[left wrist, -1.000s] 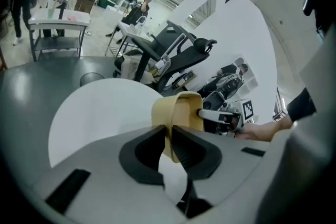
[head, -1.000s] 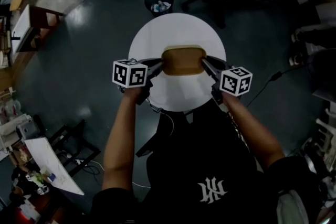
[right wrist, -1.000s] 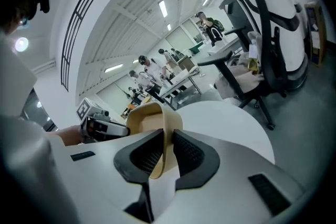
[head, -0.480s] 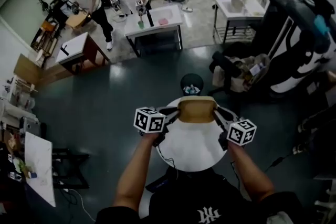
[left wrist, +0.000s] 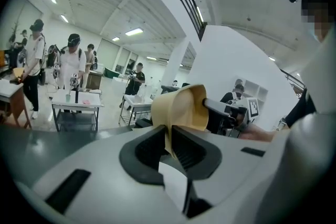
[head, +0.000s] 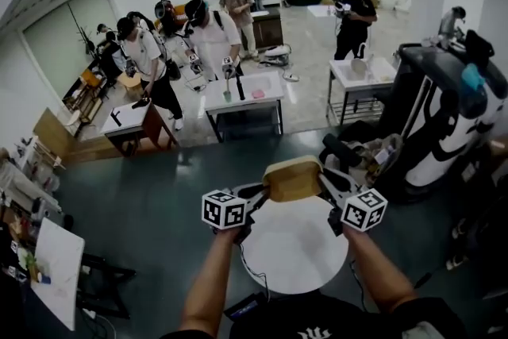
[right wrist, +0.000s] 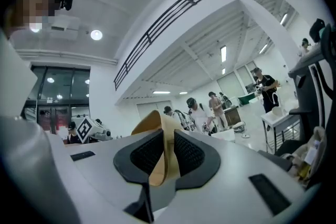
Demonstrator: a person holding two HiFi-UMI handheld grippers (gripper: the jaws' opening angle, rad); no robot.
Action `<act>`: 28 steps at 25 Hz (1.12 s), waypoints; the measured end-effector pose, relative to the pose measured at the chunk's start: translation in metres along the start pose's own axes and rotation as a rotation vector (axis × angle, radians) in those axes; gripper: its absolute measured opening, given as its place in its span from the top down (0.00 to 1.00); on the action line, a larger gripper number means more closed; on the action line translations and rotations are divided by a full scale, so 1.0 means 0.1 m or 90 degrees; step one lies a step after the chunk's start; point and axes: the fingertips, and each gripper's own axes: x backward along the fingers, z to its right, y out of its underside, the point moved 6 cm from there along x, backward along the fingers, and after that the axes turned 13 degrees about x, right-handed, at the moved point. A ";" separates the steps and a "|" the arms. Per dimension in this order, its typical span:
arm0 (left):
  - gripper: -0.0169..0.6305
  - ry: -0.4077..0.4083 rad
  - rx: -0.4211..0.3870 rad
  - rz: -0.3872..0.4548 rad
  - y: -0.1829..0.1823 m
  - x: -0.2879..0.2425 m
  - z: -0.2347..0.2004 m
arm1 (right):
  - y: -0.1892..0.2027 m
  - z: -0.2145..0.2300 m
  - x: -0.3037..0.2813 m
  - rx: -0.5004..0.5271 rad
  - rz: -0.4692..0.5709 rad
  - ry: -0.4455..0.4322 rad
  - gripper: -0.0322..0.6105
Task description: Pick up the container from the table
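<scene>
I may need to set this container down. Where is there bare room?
The round white table below shows bare across its visible top. It is crowded only above the far edge, where the left gripper and right gripper clamp the container.

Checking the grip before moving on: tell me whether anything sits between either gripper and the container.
Nothing visible does. The left gripper and right gripper each clamp straight on the rim of the container, one at each end, and it hangs clear above the table.
</scene>
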 end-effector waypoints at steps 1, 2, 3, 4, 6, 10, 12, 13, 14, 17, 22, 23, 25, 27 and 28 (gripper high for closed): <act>0.91 0.007 -0.009 0.012 -0.07 0.07 0.04 | -0.10 -0.06 0.00 0.012 0.012 0.000 0.83; 0.91 0.016 -0.020 0.024 -0.15 0.14 0.09 | -0.20 -0.12 0.00 0.024 0.023 0.001 0.83; 0.91 0.025 -0.031 0.033 -0.21 0.21 0.14 | -0.30 -0.19 0.01 0.037 0.034 0.004 0.83; 0.91 0.033 -0.043 0.040 -0.27 0.29 0.20 | -0.39 -0.26 0.04 0.049 0.043 0.009 0.83; 0.91 0.047 -0.069 0.051 -0.36 0.45 0.32 | -0.55 -0.43 0.09 0.067 0.063 0.020 0.83; 0.91 0.070 -0.113 0.094 -0.53 0.80 0.53 | -0.83 -0.75 0.18 0.102 0.097 0.030 0.83; 0.91 0.080 -0.123 0.124 -0.59 0.97 0.60 | -0.92 -0.90 0.20 0.117 0.104 0.028 0.83; 0.92 0.083 -0.130 0.136 -0.61 1.04 0.63 | -0.96 -0.97 0.21 0.125 0.105 0.027 0.83; 0.92 0.086 -0.139 0.145 -0.64 1.11 0.67 | -0.99 -1.03 0.22 0.132 0.106 0.027 0.83; 0.92 0.100 -0.159 0.166 -0.71 1.31 0.77 | -1.10 -1.20 0.25 0.145 0.116 0.030 0.83; 0.92 0.121 -0.194 0.207 -0.79 1.64 0.96 | -1.30 -1.49 0.32 0.173 0.142 0.035 0.83; 0.92 0.124 -0.202 0.214 -0.79 1.70 0.99 | -1.33 -1.55 0.33 0.180 0.147 0.035 0.83; 0.92 0.128 -0.215 0.223 -0.80 1.82 1.03 | -1.37 -1.67 0.35 0.196 0.155 0.036 0.83; 0.92 0.134 -0.225 0.228 -0.81 1.91 1.07 | -1.40 -1.74 0.36 0.203 0.161 0.039 0.83; 0.92 0.138 -0.229 0.230 -0.82 1.94 1.09 | -1.42 -1.77 0.38 0.205 0.165 0.041 0.83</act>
